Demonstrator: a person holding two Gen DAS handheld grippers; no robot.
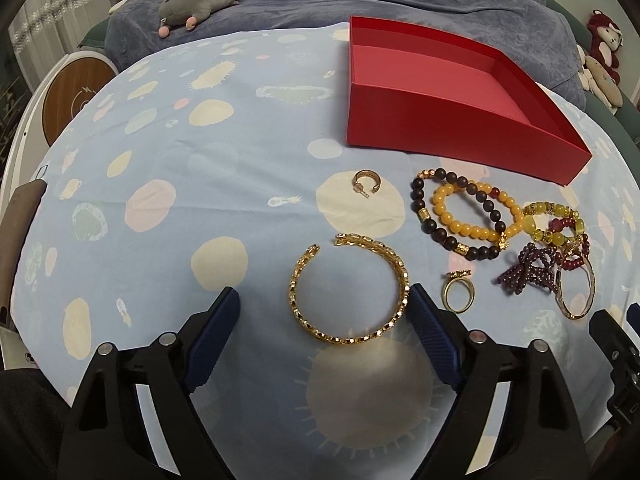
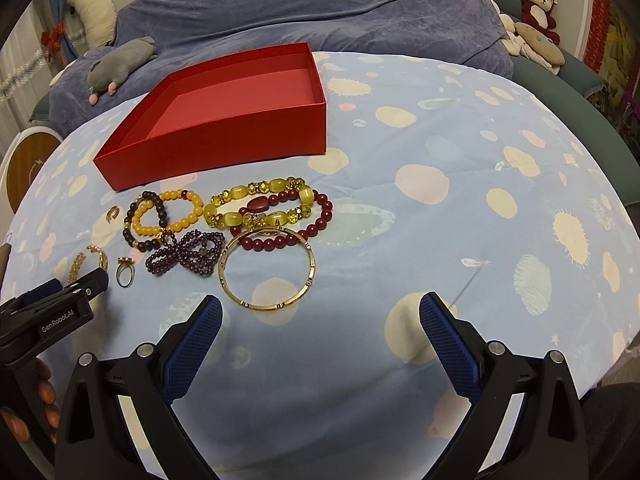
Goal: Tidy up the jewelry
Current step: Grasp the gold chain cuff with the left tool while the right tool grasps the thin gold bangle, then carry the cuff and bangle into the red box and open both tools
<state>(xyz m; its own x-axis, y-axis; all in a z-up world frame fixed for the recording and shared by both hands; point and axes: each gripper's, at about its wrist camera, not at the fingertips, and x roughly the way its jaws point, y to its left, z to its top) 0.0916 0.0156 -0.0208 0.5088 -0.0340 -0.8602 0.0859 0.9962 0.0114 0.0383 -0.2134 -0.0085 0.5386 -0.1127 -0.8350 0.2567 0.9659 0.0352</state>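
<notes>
An empty red box [image 1: 448,120] [image 2: 224,120] stands at the back of the table. My left gripper [image 1: 324,300] is open, its fingers either side of a gold open cuff bracelet [image 1: 320,330] lying flat; the right finger is close to the cuff's edge. A gold ring [image 1: 458,294] [image 2: 125,272] and a small gold earring [image 1: 366,184] lie nearby. My right gripper [image 2: 320,312] is open and empty, just short of a thin gold bangle [image 2: 268,270]. Behind it lie beaded bracelets: yellow-and-dark [image 2: 164,216], purple [image 2: 184,256], red [image 2: 320,220], yellow stones [image 2: 256,204].
A light blue patterned cloth [image 2: 440,240] covers the round table. A blue-covered sofa with a grey plush toy [image 1: 196,2] is behind. Red plush toys [image 2: 536,4] sit at the far right. A round wooden disc [image 1: 72,96] is off the table's left edge.
</notes>
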